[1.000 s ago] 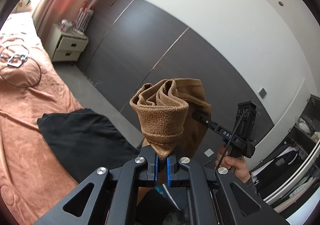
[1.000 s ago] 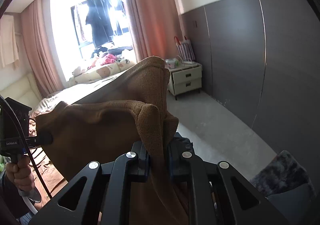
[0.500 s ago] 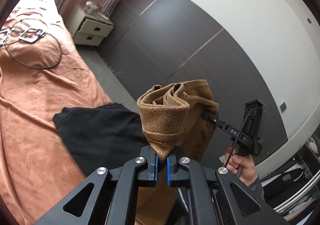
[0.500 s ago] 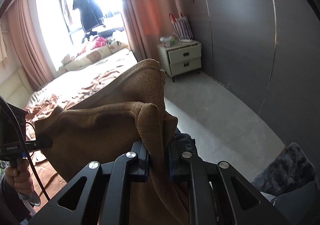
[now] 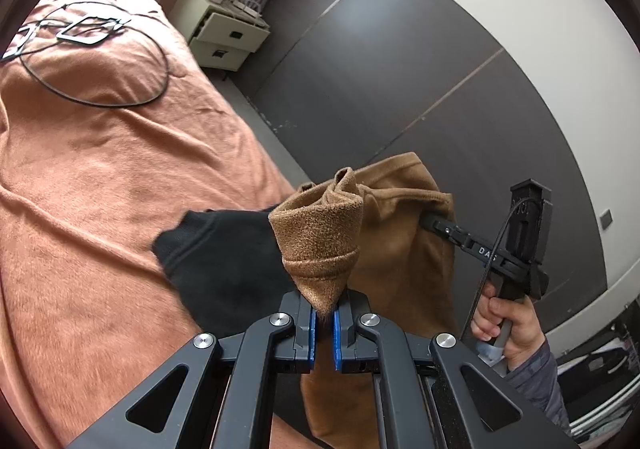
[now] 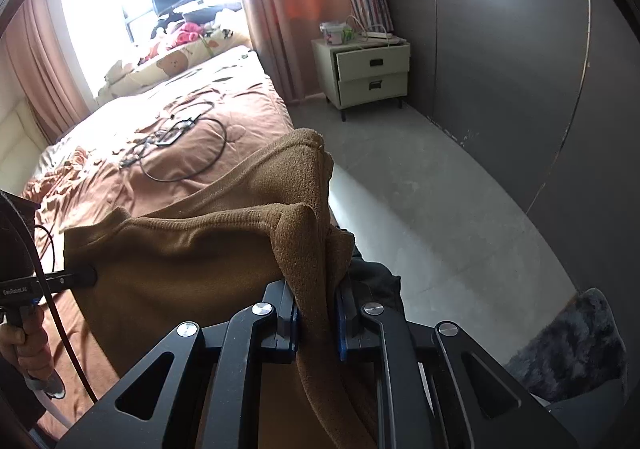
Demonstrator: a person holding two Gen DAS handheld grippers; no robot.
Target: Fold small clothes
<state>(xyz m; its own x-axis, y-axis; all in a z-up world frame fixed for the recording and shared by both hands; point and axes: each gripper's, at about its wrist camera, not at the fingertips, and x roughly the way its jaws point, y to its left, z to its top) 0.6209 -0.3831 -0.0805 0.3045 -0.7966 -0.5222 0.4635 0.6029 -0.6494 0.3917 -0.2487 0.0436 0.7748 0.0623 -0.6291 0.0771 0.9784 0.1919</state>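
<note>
Brown garment hanging between both tongs, over the bed's edge

The left tongs (image 5: 324, 315) and right tongs (image 6: 318, 323) are each clenching an upper corner of the brown garment (image 5: 400, 249), stretching it crosswise (roughly level) above the bed (image 5: 100, 169); the black garment (image 5: 224, 261) is lying just below.

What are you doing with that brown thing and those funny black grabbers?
A person is folding small clothes, with a grabber in each hand. The left claw and the right claw are each pinched shut on a corner of a brown garment, holding it up above the bed. A black garment lies on the bed's edge just below it. The fold is not yet laid down.
</note>
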